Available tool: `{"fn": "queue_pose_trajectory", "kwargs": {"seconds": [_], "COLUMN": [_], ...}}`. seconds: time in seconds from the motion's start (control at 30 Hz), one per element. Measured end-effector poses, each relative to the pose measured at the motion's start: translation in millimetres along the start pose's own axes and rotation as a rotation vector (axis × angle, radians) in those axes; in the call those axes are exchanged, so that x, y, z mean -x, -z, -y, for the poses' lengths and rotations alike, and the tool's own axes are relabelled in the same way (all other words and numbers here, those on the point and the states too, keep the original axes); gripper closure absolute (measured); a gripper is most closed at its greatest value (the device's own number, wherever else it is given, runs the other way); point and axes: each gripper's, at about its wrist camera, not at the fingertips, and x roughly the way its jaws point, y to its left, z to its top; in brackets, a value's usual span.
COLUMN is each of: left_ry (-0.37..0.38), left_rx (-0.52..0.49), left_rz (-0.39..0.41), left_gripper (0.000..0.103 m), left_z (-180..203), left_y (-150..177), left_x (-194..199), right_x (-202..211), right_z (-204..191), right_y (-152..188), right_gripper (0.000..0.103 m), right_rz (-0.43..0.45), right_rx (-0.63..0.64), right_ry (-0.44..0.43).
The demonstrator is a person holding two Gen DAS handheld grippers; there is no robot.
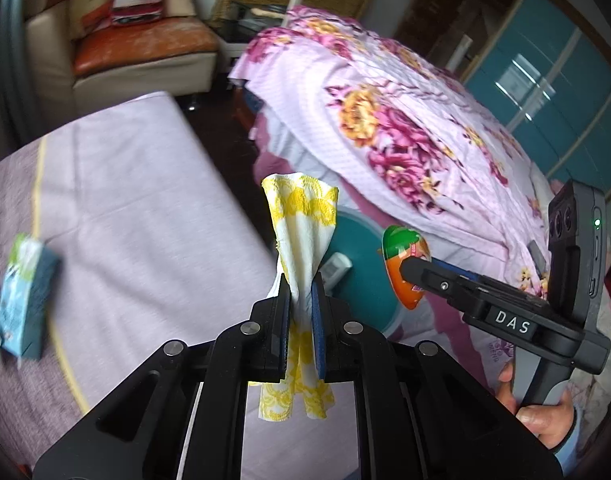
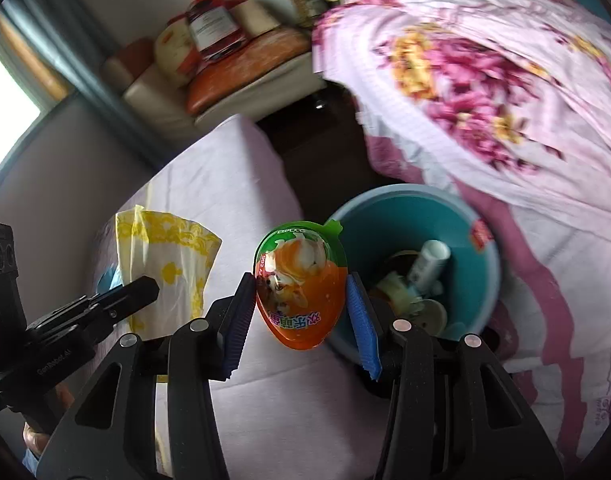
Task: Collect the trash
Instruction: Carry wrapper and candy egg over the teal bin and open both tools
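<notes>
My left gripper is shut on a white and yellow paper napkin, held upright above the lilac table edge; the napkin also shows in the right wrist view. My right gripper is shut on an orange and green egg-shaped candy pack, also seen in the left wrist view. Both are held in the air beside a teal bin on the floor, which holds several pieces of trash. The bin is partly hidden behind the napkin in the left wrist view.
A lilac-covered table lies to the left with a blue-green tissue pack on it. A floral quilt covers the bed on the right. An armchair with bags stands at the back.
</notes>
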Motion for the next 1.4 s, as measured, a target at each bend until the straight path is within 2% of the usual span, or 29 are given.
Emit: {"fn": "queue_pose_trajectory", "kwargs": {"seconds": [0.23, 0.5, 0.7, 0.77, 0.8, 0.83, 0.9, 1.03, 1.2, 1.4], "left_ry": [0.022, 0.009, 0.001, -0.006, -0.009, -0.012, -0.021, -0.04, -0.064, -0.096], "left_rx": [-0.041, -0.056, -0.064, -0.065, -0.065, -0.063, -0.059, -0.058, -0.033, 0.008], "left_rz": [-0.054, -0.125, -0.153, -0.157, -0.162, -0.165, -0.151, -0.143, -0.15, -0.166], "left_gripper": [0.093, 0.093, 0.091, 0.087, 0.077, 0.057, 0.033, 0.022, 0.014, 0.013], "left_z": [40, 55, 59, 58, 58, 57, 54, 47, 30, 5], "left_y": [-11, -12, -15, -15, -15, -15, -14, -13, -9, 0], "left_x": [-44, -89, -108, -112, -114, -115, -115, -114, -107, -100], "right_x": [10, 7, 3, 1, 0, -1, -3, -10, -19, -33], "right_z": [56, 85, 95, 97, 98, 98, 98, 96, 92, 82], "right_y": [-2, -6, -8, -10, -11, -11, -13, -15, -17, -20], "right_gripper": [0.059, 0.059, 0.059, 0.059, 0.059, 0.059, 0.059, 0.059, 0.059, 0.059], "right_rz": [0.013, 0.002, -0.003, -0.008, -0.012, -0.013, -0.017, -0.028, -0.047, -0.073], "right_rx": [-0.091, -0.121, -0.139, -0.14, -0.14, -0.14, -0.141, -0.136, -0.13, -0.11], "right_ry": [0.036, 0.05, 0.06, 0.066, 0.069, 0.07, 0.072, 0.076, 0.076, 0.078]}}
